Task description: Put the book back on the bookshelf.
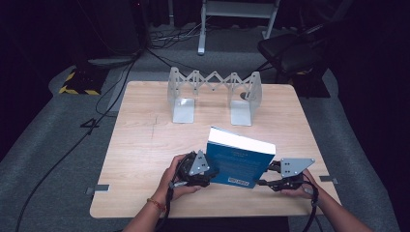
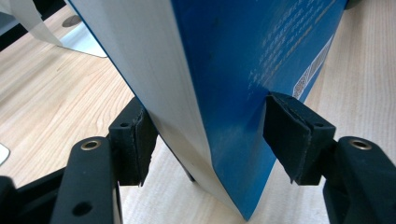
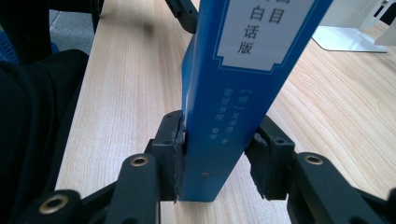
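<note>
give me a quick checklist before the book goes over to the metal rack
1. Right hand-held gripper clamped on the blue book at its spine: ok.
2. Left hand-held gripper gripping the page edge: not ok, its pads stand clear of the covers.
3. Book upright on the table: ok, leaning slightly.
4. Slot between the rack's end plates free: ok.
5. Path from book to rack free: ok.
</note>
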The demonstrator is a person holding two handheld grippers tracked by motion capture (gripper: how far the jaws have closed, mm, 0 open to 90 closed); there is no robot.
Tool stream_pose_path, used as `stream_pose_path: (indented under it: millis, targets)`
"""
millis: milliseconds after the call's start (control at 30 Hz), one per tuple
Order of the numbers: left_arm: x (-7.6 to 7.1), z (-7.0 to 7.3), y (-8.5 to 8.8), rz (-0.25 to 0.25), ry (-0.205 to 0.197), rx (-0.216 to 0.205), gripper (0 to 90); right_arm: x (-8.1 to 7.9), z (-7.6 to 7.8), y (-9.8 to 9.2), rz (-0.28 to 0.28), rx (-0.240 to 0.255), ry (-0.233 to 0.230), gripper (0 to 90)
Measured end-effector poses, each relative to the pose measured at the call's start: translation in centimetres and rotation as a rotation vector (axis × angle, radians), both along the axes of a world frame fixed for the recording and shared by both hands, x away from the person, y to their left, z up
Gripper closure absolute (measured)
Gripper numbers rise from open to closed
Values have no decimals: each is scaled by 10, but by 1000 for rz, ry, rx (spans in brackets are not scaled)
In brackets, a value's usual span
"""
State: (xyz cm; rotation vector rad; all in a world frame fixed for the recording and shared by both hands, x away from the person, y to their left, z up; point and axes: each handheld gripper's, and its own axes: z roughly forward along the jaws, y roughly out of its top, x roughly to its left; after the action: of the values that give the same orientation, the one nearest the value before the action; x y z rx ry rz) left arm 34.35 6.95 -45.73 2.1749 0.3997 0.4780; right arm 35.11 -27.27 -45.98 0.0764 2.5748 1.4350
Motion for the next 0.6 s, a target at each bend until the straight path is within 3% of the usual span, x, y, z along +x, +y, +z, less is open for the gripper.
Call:
stream_pose_path:
  millis: [167, 367, 600]
  targets:
    - [7, 2, -5, 12, -22, 30, 348, -3, 4, 2, -3, 10, -10, 577]
    - [18, 1, -6, 14, 4, -11, 338, -5, 7, 4, -36, 6, -19, 553]
    - [17, 0, -4, 12, 28, -53, 329, -8, 17, 6, -63, 37, -25, 552]
